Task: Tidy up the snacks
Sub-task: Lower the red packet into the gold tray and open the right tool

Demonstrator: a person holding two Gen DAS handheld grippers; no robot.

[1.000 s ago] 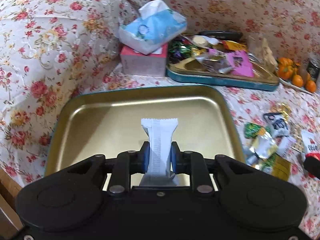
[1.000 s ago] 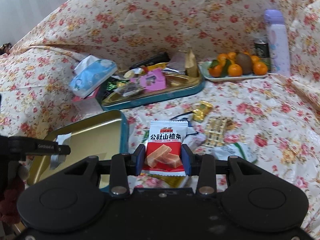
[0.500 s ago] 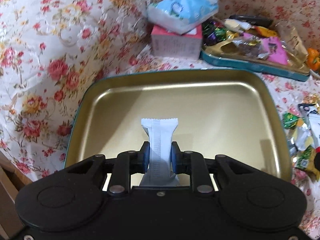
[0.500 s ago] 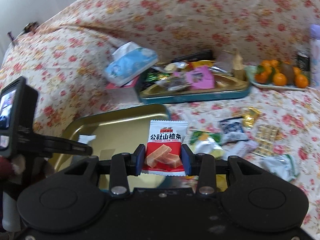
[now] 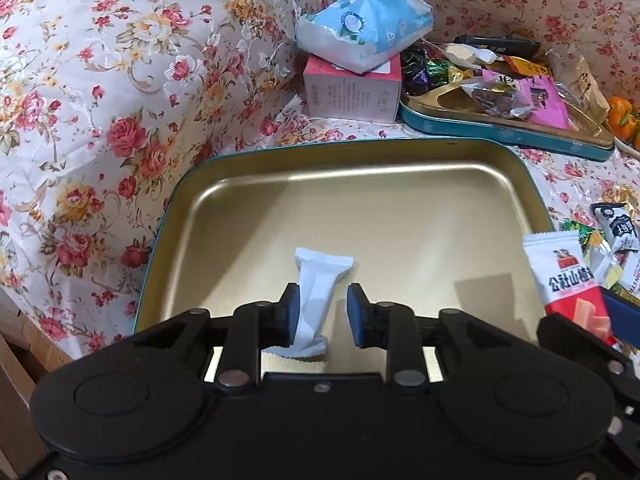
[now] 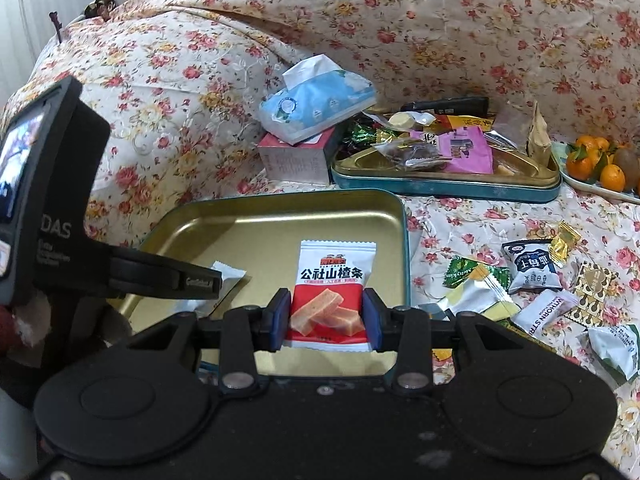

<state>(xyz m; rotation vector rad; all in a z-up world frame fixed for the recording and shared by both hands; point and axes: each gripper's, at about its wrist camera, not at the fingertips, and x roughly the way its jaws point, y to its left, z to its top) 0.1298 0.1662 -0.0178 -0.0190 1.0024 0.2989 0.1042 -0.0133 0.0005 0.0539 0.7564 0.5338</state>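
Observation:
A gold tray with a teal rim (image 5: 360, 200) (image 6: 240, 232) lies on the floral cloth. My left gripper (image 5: 318, 310) hangs low over its near part. Its jaws are opening, and a white snack packet (image 5: 318, 296) stands loose between them, leaning toward the left pad and clear of the right one. My right gripper (image 6: 326, 312) is shut on a red-and-white snack packet (image 6: 332, 288) and holds it above the tray's right half. That red packet (image 5: 568, 276) also shows at the right edge of the left wrist view. The left gripper's finger (image 6: 160, 276) and the white packet (image 6: 228, 272) appear in the right wrist view.
A blue tissue pack (image 5: 364, 24) sits on a pink box (image 5: 352, 88) behind the tray. A second teal tin (image 6: 444, 184) holds several snacks. Oranges (image 6: 592, 164) sit on a plate at the far right. Several loose packets (image 6: 528, 272) lie on the cloth right of the tray.
The left jaws have spread off the white packet, which now tilts free over the tray. The right gripper has carried the red packet leftward over the tray.

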